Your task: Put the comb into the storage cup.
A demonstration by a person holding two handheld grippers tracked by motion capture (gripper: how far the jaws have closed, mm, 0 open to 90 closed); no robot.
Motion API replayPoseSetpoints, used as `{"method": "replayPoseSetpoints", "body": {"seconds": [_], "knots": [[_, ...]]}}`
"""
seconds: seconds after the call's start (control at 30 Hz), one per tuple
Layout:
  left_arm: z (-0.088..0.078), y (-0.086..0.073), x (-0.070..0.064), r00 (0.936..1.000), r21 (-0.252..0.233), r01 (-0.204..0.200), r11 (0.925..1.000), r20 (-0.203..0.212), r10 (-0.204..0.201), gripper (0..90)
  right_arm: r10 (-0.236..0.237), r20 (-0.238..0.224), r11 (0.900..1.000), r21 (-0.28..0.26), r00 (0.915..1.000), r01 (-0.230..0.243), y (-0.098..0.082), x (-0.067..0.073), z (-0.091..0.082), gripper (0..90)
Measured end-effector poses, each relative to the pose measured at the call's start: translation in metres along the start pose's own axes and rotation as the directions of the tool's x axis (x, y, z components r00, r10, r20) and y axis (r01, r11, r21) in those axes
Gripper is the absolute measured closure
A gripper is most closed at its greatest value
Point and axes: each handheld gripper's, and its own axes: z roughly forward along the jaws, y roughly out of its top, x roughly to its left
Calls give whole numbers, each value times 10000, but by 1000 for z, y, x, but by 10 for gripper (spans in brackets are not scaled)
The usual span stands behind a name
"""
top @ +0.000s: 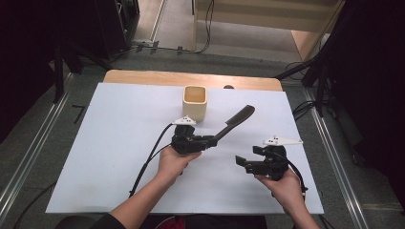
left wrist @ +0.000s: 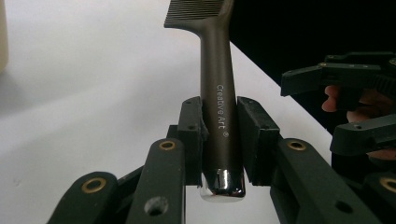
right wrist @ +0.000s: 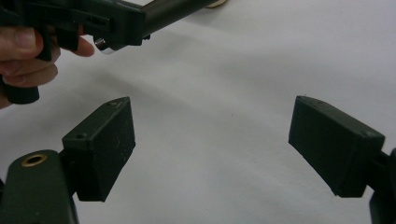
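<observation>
A dark brown comb [top: 235, 121] with "Creative Art" printed on its handle [left wrist: 219, 112] is held off the white table sheet, its toothed end pointing up and to the right. My left gripper [top: 210, 141] is shut on the handle, and both pads [left wrist: 192, 135] press on its sides just above the chrome end cap. My right gripper [top: 242, 163] hovers to the right of it near the front of the sheet, open, with nothing between its pads [right wrist: 105, 144]. In the right gripper view the left gripper [right wrist: 121, 23] and the comb handle [right wrist: 173, 11] pass across the top.
A cream square cup [top: 195, 102] stands upright behind the left gripper, near the back of the white sheet [top: 114, 143]. The wooden table edge [top: 143, 76] lies beyond it. Dark stands and cables flank the table.
</observation>
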Motion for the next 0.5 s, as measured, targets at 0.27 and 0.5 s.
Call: {"method": "replayPoseSetpoints", "body": {"seconds": [0.27, 0.5], "knots": [[10, -5, -6, 9999, -534, 169, 9984, -18, -171, 737, 549, 299, 9981, -291, 9980, -541, 13, 9, -2, 138], [19, -8, -7, 9994, -901, 317, 9954, -83, -326, 736, 435, 609, 9985, -349, 9972, -414, 27, 16, 5, 138]]}}
